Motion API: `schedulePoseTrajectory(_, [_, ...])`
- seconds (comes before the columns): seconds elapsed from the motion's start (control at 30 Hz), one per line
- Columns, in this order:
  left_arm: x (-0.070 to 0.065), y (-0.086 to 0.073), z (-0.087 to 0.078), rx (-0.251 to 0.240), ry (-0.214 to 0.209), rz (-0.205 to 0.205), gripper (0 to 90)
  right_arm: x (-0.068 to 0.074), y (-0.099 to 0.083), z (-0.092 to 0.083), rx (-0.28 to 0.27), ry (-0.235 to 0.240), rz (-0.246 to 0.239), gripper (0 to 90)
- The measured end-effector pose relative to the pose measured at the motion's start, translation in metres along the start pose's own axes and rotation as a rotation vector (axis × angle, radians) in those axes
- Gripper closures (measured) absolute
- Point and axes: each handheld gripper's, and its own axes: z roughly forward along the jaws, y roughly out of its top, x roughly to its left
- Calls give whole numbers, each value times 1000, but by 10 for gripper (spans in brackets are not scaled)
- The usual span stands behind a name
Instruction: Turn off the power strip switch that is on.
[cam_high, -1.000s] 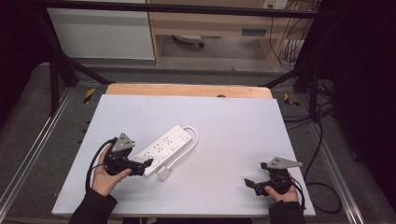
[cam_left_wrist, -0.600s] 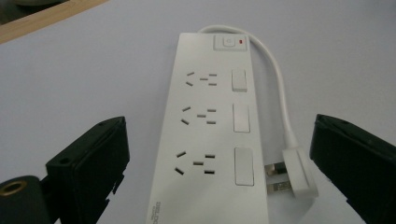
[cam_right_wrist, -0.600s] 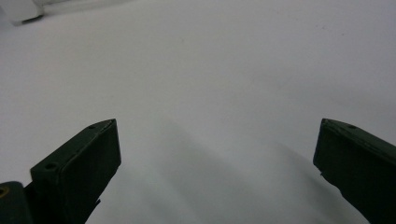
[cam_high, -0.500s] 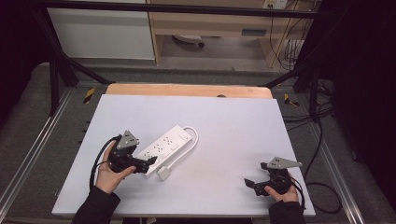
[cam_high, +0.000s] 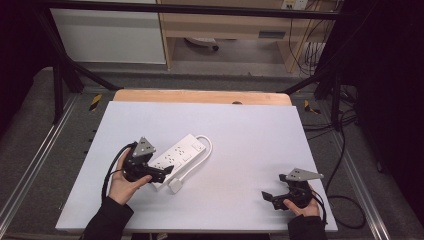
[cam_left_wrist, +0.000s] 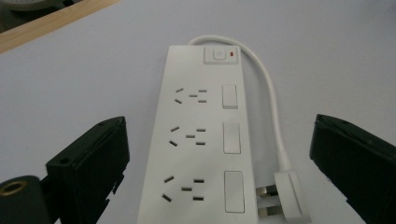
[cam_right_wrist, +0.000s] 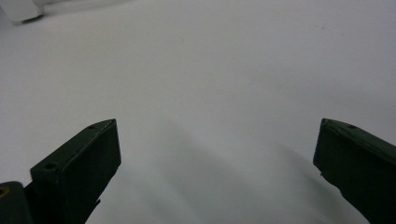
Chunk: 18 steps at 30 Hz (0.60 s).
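A person's left claw (cam_high: 165, 172) hangs wide open at the near end of a white power strip (cam_high: 179, 154) on a pale surface (cam_high: 250, 145), its two black jaws spread to either side of the strip's body and touching nothing. Seen from the left claw's own camera, the power strip (cam_left_wrist: 198, 140) runs straight ahead between the jaws, three sockets in a row with a rocker switch beside each, and a main button with a red light at the far end. Its short cord (cam_left_wrist: 268, 98) leaves that far end, loops back along the strip's right side and ends in a plug (cam_left_wrist: 285, 200) lying just inside the right jaw (pins pointing at the strip's near corner). The right claw (cam_high: 267, 196) rests well off to the right, also open, with bare surface ahead of it in its own view. The strip looks like a rigid, fairly light plastic bar with smooth, probably slippery faces; it should lift without bending if pinched across its narrow width near the middle sockets, where it would balance best. The cord is soft and will trail or swing, so a grip on the body, clear of cord and plug, seems the safer hold.
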Motion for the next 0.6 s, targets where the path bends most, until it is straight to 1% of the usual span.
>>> schedulePoseTrajectory(0.6, [-3,8,14,7,-1,3,52,0,0,0,0,-1,-4,13])
